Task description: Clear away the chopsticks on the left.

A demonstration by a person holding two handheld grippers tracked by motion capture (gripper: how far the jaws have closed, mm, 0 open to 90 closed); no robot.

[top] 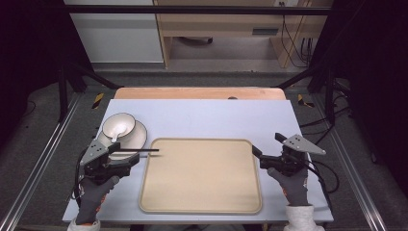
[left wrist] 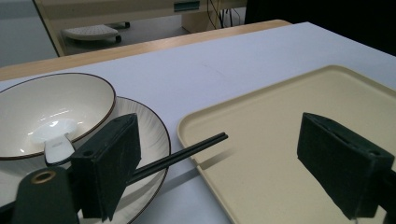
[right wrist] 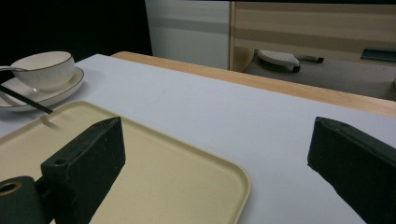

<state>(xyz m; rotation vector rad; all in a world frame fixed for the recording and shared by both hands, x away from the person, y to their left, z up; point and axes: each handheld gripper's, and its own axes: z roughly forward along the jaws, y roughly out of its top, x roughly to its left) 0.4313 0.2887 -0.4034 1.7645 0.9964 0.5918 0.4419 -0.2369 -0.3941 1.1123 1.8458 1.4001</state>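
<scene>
Left gripper view has the chopsticks (left wrist: 182,154) lying off the plate (left wrist: 149,140) onto the tray (left wrist: 289,107), right behind one finger (left wrist: 109,163); both grippers' fingers gape wide, holding nothing.

the tray (top: 202,175) lies in the middle of the table (top: 211,115), toward the person's edge. behind its left corner sits a plate (top: 137,137), and on the plate stands a bowl (top: 120,124), set toward the plate's far left side. a spoon (top: 114,137) lies in the bowl, its handle leaning over the near rim. a pair of chopsticks (top: 139,152) rests across the plate's near edge, the tips reaching out over the tray's left corner. the left gripper (top: 132,166) sits just left of the tray, in front of the plate. the right gripper (top: 257,153) sits at the tray's right edge, well apart from the dishes.
</scene>
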